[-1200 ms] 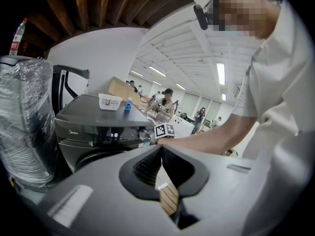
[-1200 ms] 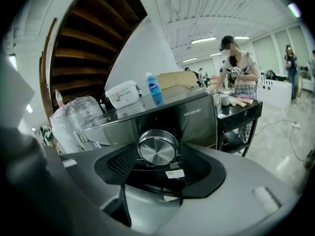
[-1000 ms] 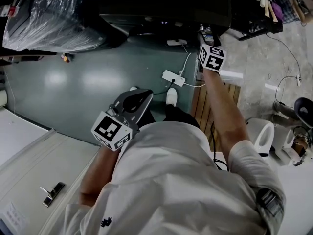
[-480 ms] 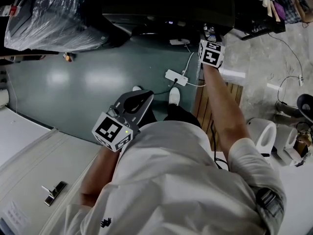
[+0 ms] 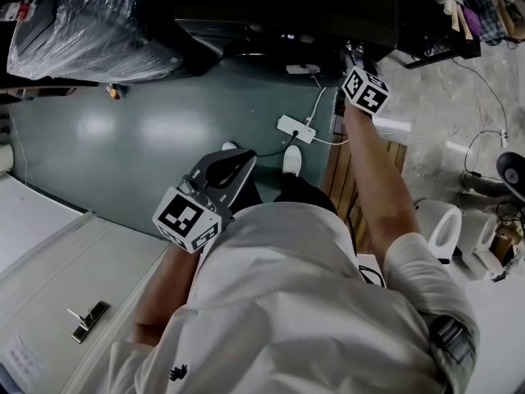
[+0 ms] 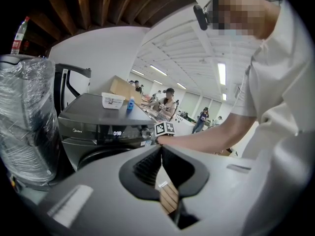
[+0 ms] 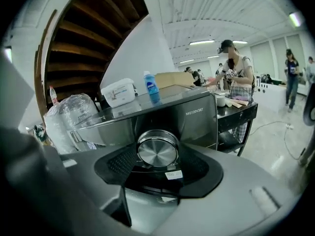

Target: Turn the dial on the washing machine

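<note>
Silver metal dial (image 7: 157,150) sits on the front panel of the dark washing machine (image 7: 199,116), near its right corner, face-on to the camera. Its axis points straight out of the panel, along the line of the right hand-held gripper (image 7: 158,157). That one is head-on to the dial, its two black pads narrow and set on the dial's left and right sides, looks like gripping the rim. Right arm is stretched forward to the panel, so it's the nearer one by far. Coming move is judged a twist about that axis; nothing stands between pads and dial.

Left hand-held gripper (image 6: 161,151) is held back near the person's waist, well apart from the machine, jaws closed tip to tip on nothing. Lit display (image 6: 117,133) shows on the panel left of the dial.

On the machine's top: white box (image 7: 118,92) and blue bottle (image 7: 151,87), side by side, clear of the dial. Plastic-wrapped bundle (image 5: 82,23) stands at the machine's left. Black shelf (image 7: 238,113) is just beside its right side; could crowd the wrist on a wide turn. Power strip (image 5: 293,129) with white cable lies on the green floor (image 5: 148,138) below.
</note>
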{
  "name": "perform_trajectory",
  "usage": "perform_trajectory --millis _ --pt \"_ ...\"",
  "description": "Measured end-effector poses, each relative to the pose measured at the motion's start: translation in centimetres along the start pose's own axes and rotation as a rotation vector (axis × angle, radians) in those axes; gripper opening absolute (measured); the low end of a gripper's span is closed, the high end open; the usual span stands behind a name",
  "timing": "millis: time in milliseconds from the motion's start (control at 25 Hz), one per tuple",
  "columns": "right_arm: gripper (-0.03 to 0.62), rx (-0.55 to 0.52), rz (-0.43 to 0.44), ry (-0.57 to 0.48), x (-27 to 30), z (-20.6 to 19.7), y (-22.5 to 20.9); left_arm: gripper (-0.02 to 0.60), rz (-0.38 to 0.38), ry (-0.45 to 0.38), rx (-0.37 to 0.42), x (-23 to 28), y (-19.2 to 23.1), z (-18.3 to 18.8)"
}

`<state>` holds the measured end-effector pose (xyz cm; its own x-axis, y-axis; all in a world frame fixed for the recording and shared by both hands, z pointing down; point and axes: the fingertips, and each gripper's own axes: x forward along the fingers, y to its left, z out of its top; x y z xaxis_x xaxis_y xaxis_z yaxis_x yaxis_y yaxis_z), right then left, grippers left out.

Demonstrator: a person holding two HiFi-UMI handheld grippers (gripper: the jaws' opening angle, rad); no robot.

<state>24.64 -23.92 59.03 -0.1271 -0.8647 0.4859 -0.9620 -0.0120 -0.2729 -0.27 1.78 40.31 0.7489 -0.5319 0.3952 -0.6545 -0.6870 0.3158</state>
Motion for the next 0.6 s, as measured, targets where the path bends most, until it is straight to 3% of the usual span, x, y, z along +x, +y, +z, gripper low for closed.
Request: perform_trajectory --millis 120,320,400,600 --pt "0.253 0.036 0.02 -0.007 0.0 0.0 0.0 0.057 -0.005 0.0 0.005 0.2 -0.1 0.1" --pt "0.255 -0.038 0.014 -0.011 -0.4 0.3 0.0 0.057 -0.01 0.005 0.008 0.3 -0.3 0.1" --pt "0.255 -0.104 0.004 -0.017 -0.8 0.6 0.1 0.057 -0.011 0.004 0.01 0.4 -0.4 0.2" --pt "0.255 -0.391 -0.032 0.001 -1.0 0.2 1.3 0.057 -0.019 0.002 0.005 0.6 -0.5 0.2"
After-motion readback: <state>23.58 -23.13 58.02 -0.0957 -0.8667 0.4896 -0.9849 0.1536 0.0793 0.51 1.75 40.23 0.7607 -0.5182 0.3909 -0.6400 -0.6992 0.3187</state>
